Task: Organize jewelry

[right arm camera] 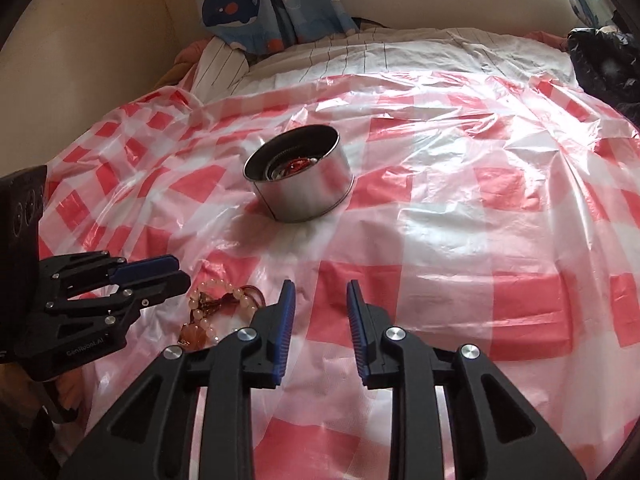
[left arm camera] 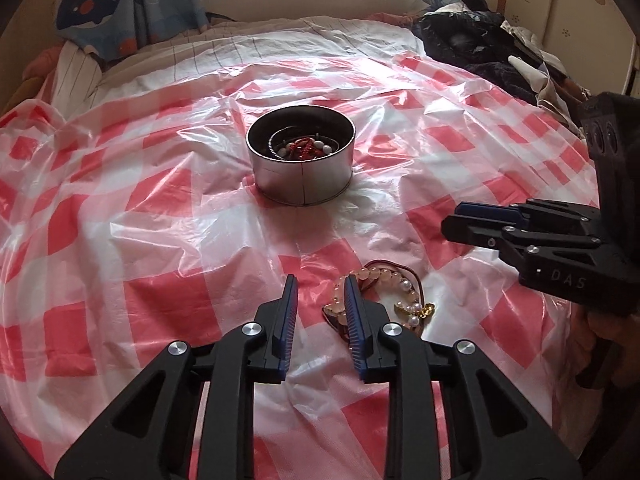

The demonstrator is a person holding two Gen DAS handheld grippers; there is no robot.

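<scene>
Spread-fingered, the left gripper (left arm camera: pixel 320 286) hovers beside a bead bracelet pile (left arm camera: pixel 380 296) near the plastic sheet's (left arm camera: pixel 120 200) front edge; right gripper (right arm camera: pixel 320 292) likewise spread, empty; jewelry-filled tin (left arm camera: pixel 301 160) mid-sheet.

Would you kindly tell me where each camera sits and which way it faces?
Left wrist: on the left hand-held gripper, facing the round silver metal tin; its open fingers show, the right hand-held gripper at right.
Right wrist: on the right hand-held gripper, facing the tin from further right; open fingers show, the left one at left.
Shared: tin, pink beaded bracelets, red-and-white checked plastic sheet.
</scene>
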